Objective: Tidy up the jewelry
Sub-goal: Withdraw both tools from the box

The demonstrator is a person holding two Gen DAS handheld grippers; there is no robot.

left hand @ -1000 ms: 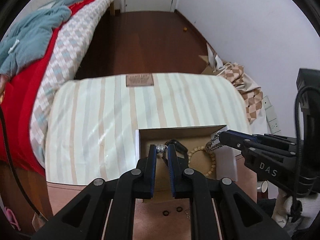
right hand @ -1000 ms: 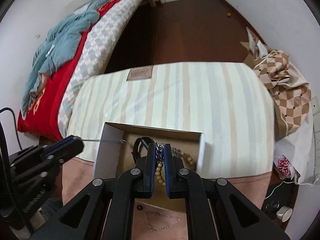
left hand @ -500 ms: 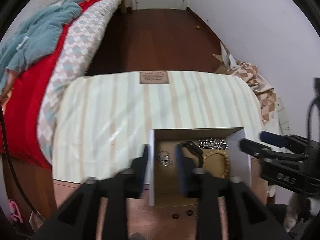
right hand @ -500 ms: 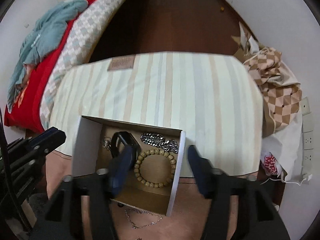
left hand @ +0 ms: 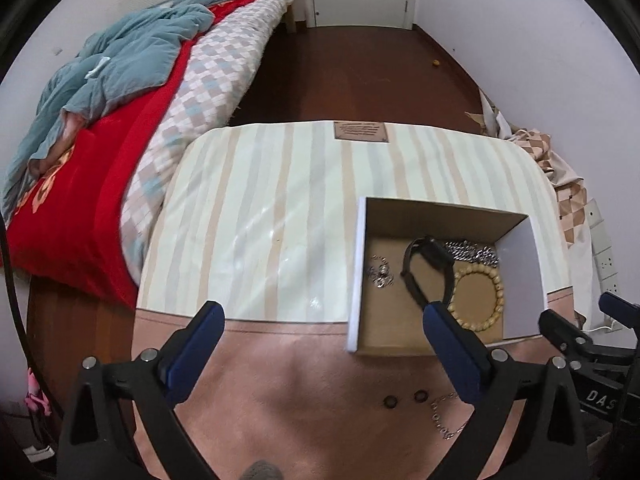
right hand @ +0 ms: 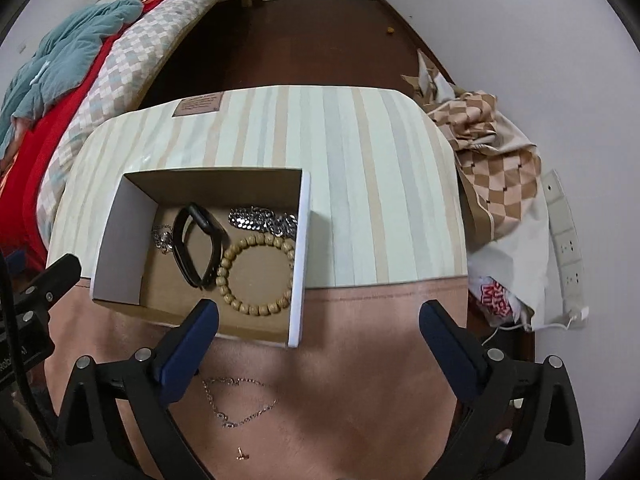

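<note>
Right wrist only: earring stud (right hand: 241,456), thin necklace (right hand: 236,402)

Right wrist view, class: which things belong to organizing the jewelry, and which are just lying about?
Belong to the job:
box
bead bracelet
black band
chunky silver chain
thin necklace
small earring

Just lying about:
checkered cloth
blue blanket
power strip

The mat (right hand: 360,152) is striped cream, tan and pale grey, with a pinkish-brown suede edge. The box (right hand: 302,256) is white outside, brown inside. In it lie a black band (right hand: 198,240), tan wooden beads (right hand: 256,276) and a silver chain (right hand: 260,218). The bed (left hand: 100,184) is red with a teal blanket (left hand: 120,60).
</note>
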